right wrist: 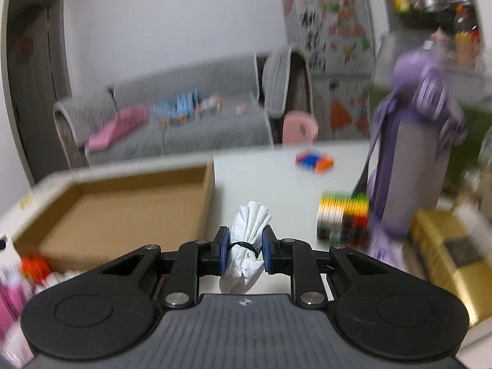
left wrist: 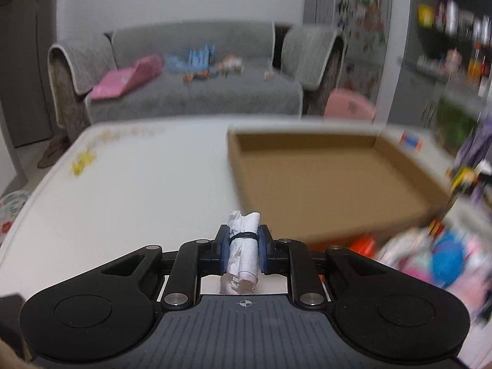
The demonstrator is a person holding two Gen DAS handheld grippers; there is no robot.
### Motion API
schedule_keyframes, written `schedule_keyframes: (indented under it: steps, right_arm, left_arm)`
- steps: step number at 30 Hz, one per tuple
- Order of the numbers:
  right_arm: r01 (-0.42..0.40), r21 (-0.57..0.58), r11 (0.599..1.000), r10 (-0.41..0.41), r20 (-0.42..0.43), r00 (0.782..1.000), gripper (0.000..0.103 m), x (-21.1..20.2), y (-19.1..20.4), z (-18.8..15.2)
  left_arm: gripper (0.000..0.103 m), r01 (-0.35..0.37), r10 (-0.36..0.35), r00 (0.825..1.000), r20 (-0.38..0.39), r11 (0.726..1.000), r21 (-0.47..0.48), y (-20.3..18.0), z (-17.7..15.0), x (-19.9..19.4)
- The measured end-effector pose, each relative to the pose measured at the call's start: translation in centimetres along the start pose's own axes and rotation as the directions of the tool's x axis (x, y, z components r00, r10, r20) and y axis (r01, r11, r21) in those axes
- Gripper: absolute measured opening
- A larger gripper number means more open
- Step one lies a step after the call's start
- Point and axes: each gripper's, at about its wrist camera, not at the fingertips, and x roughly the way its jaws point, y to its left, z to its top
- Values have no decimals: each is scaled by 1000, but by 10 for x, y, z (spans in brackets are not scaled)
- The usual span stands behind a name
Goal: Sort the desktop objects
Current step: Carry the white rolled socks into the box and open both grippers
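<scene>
Left wrist view: your left gripper (left wrist: 244, 246) jaws clamp a banded white bundle (left wrist: 243, 250), clear of the counter (left wrist: 123, 190).
Right gripper (right wrist: 245, 247): jaws pinch another tied white bundle (right wrist: 248, 240).
Cardboard tray (left wrist: 323, 181): empty, close ahead, probably your drop spot.

A home living room: grey sofa (left wrist: 190, 70), magnet-covered fridge (right wrist: 332, 30).

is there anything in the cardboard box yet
No, in the left wrist view the cardboard box shows only its bare brown floor.
</scene>
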Motion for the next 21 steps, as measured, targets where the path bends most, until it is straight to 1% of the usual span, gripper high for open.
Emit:
schedule_keyframes:
  steps: [2, 5, 7, 9, 11, 13, 16, 18, 21]
  right_arm:
    - [-34, 4, 999, 34, 50, 998, 20, -7, 6, 18]
    - [-90, -31, 995, 92, 60, 994, 20, 1, 22, 42]
    - [-131, -35, 991, 133, 56, 990, 20, 14, 33, 56]
    - [-157, -41, 987, 159, 52, 986, 20, 29, 43, 67]
    - [-185, -42, 982, 187, 36, 982, 20, 48, 54, 75]
    - [-218, -38, 975, 219, 11, 976, 20, 57, 55, 74]
    - [-255, -52, 966, 253, -41, 967, 20, 77, 65, 63]
    - [-288, -44, 957, 284, -88, 955, 20, 94, 71, 58]
    - [-314, -52, 948, 305, -127, 944, 20, 101, 82, 54]
  left_arm:
    - [23, 16, -16, 998, 55, 1000, 1, -8, 22, -8]
    - [24, 41, -43, 993, 110, 999, 18, -25, 55, -7]
    - [24, 46, -51, 991, 126, 998, 40, -40, 75, 3]
    - [24, 70, -75, 990, 123, 997, 44, -51, 90, 20]
    - [24, 92, -96, 990, 105, 995, 44, -59, 95, 38]
    - [24, 109, -113, 991, 73, 993, 49, -66, 94, 59]
    - [24, 127, -128, 992, 13, 991, 49, -72, 89, 88]
    - [24, 132, -132, 991, -19, 990, 42, -70, 85, 105]
    - [24, 130, -129, 990, -50, 991, 19, -66, 82, 123]
